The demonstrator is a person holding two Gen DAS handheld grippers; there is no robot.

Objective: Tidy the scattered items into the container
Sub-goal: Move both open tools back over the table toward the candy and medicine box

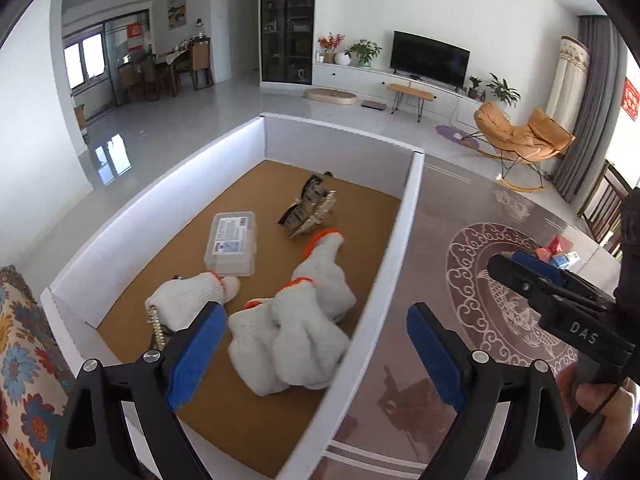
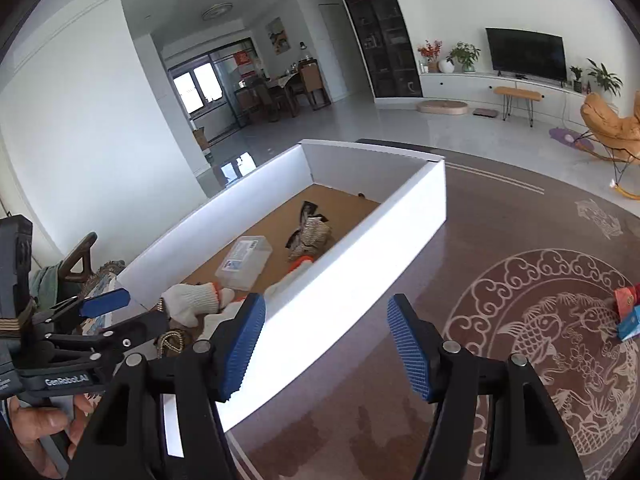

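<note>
Living room backdrop: TV upper right, orange rocking chair right, dark patterned table underneath.

Left wrist view: looking down into white cardboard box filling centre-left. Lying on its brown floor: white knit gloves bunched at centre, clear plastic case just above-left, crumpled foil wrapper toward top. Left gripper hanging wide open, gripping nothing, straddling box's right wall. Right gripper showing at right edge.

Right wrist view: same box sitting centre-left, gloves, case, wrapper inside. Right gripper gaping open, holding nothing, over box's near wall. Small red and blue cartons lying on table at right edge.
</note>
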